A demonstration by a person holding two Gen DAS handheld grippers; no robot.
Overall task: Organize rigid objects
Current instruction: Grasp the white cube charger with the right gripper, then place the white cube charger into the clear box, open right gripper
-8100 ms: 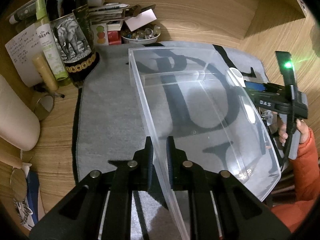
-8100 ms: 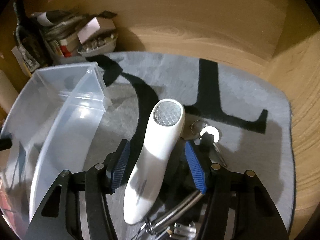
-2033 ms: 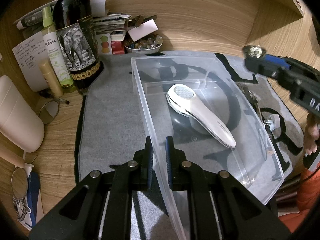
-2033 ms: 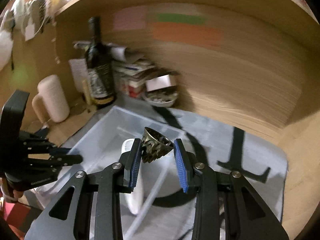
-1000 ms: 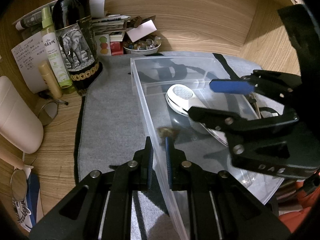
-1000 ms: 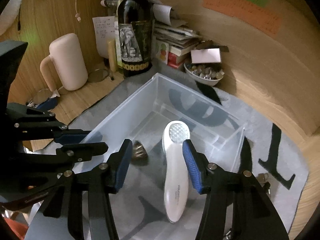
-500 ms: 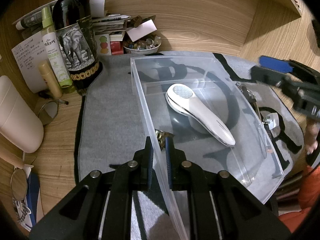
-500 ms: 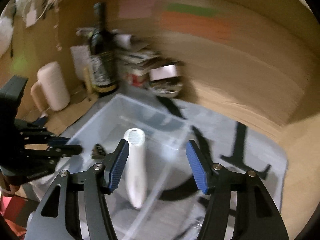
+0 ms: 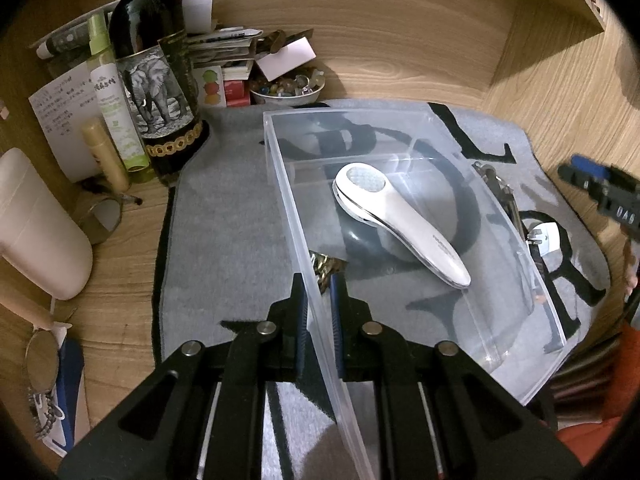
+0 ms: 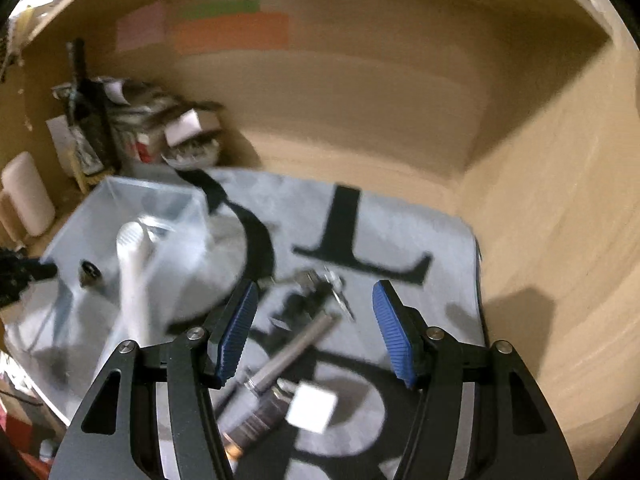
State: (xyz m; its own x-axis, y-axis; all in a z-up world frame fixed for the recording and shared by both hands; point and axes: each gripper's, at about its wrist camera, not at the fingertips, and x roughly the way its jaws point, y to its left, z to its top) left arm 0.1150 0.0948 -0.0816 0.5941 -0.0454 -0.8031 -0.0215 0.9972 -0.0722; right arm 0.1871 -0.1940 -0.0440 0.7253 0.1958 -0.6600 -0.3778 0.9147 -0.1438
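My left gripper (image 9: 320, 292) is shut on the near left wall of the clear plastic bin (image 9: 348, 114). In the bin lie a white handheld device (image 9: 400, 220) and a small bronze object (image 9: 326, 266) close to the gripped wall. My right gripper (image 10: 316, 328) hangs open and empty over the grey mat, to the right of the bin (image 10: 120, 192). Below it are a bunch of keys (image 10: 316, 280), a metal tube (image 10: 296, 344) and a white plug (image 10: 312, 408). The left wrist view catches the right gripper (image 9: 600, 188) at its right edge.
A dark bottle with an elephant label (image 9: 156, 80), a green spray bottle (image 9: 116, 112), a bowl of beads (image 9: 288, 88), stacked papers and a cream jug (image 9: 36, 232) crowd the back left. Wooden walls close in behind and on the right of the grey mat (image 9: 224, 240).
My right gripper has left the bin and swung right over the keys and tube, jaws a little wider. The bronze object stays in the bin. The left gripper has not moved.
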